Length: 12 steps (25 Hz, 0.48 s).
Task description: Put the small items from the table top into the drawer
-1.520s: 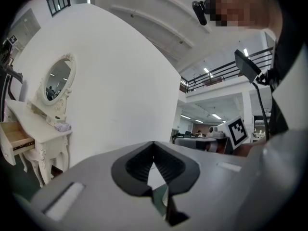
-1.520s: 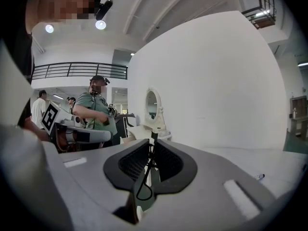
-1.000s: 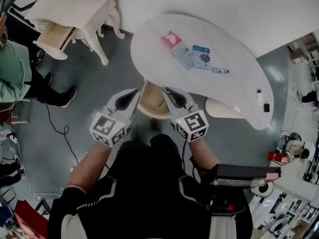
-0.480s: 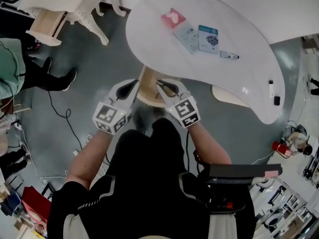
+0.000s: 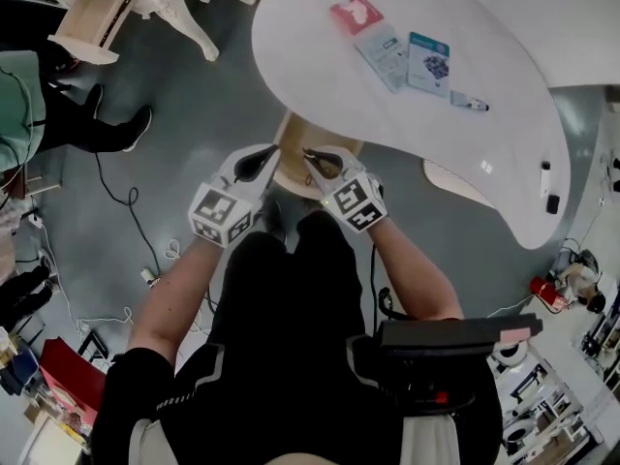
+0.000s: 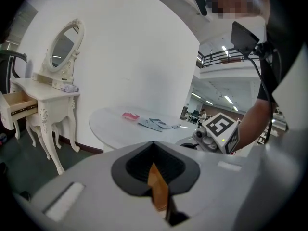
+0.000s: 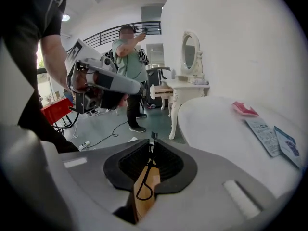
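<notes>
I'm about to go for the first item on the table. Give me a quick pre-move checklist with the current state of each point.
1. Left gripper empty: ok, jaws together on nothing.
2. Right gripper empty: ok. Jaws open for a grasp: not ok, both grippers are shut.
3. Items in view on the white table: ok. The red packet, pale card, teal card and pen-like piece lie flat.
4. Drawer of the dressing table open: ok.
5. Grippers over the items: not ok, both are at the table's near edge.
6. Way to the drawer free: cannot tell, a person stands near it.
</notes>
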Available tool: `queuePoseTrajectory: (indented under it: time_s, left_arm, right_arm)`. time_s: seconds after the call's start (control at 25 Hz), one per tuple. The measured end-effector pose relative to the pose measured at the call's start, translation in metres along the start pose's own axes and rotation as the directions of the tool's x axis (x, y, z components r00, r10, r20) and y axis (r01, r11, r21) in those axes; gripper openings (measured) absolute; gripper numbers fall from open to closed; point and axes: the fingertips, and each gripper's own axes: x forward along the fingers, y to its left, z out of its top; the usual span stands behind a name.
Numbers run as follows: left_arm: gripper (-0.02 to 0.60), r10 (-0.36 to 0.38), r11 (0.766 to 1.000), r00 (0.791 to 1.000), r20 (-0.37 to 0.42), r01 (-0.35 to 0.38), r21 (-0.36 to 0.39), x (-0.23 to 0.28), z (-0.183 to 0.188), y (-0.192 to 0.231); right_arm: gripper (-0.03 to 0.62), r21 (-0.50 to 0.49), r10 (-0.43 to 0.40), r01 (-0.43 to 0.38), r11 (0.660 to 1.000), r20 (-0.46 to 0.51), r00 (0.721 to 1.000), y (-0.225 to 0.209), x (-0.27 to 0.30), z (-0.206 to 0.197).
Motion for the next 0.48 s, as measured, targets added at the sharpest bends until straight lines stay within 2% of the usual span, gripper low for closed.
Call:
queuePoseTrajectory:
  time_s: [0.2, 0.48]
  left_arm:
    - [0.0, 0.008, 1.0, 0.999, -0.043, -0.009, -0.011, 0.008, -0.019, 0.01]
    - [0.0, 0.008, 0.999, 0.998, -0.066, -0.01, -0.031, 0.019, -0.03, 0.019]
  right_arm:
    - [0.041, -0.024, 0.051, -0.052, 0.998, -0.068, 0.996, -0.001, 0.025, -0.026]
    - [0.041, -0.069, 0.081, -0.094, 0.993, -0.173, 0.982, -0.007, 0.053, -0.054]
